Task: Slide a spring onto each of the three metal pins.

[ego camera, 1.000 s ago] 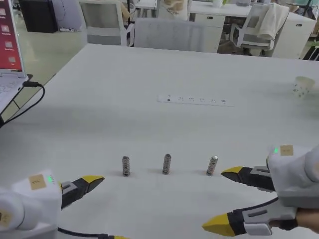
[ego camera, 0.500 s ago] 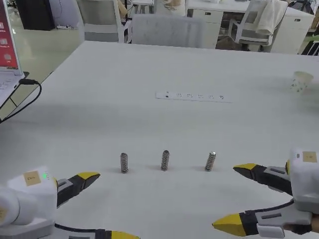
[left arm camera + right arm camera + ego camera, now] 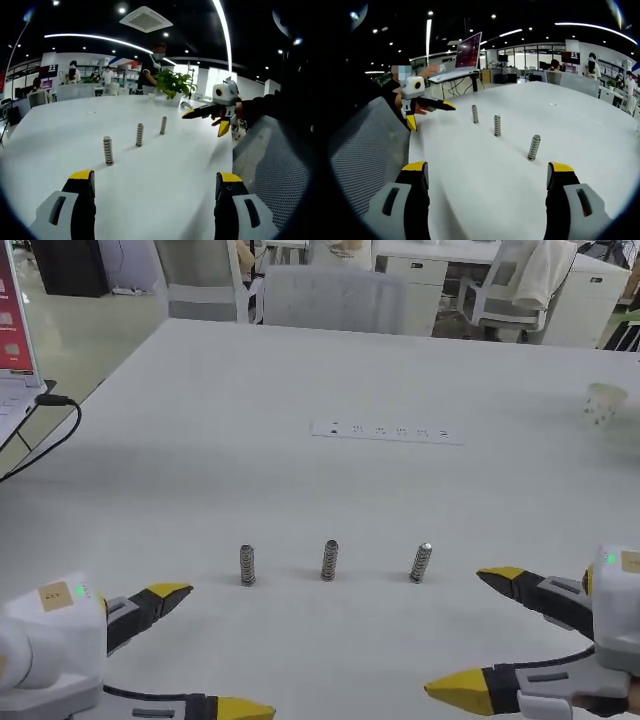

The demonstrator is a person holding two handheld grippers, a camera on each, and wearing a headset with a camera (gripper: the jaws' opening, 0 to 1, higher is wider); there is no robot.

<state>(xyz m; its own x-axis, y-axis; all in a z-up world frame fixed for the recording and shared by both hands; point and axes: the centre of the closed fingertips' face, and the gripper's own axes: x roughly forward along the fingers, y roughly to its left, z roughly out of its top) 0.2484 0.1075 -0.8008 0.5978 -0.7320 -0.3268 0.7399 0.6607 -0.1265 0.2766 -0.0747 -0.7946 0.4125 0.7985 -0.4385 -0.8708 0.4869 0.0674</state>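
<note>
Steel springs point(image 3: 329, 560) on all three pins point(image 3: 427, 548), ahead of left claw point(image 3: 228, 648) and right claw point(image 3: 454, 632), both gaping, empty. Looks finished; next, withdraw without knocking them.

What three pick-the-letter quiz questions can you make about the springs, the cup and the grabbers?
1. How many springs stand in the row? A two, B three, C five.
2. Where is the cup? A among the springs, B far right on the table, C at the table's left edge.
3. How are the left gripper and right gripper? A both open, B both shut, C one shut on a spring.
Answers: 1 B, three stand side by side. 2 B, it sits far right, away from the springs. 3 A, each one's jaws stand wide apart with nothing between.
</note>
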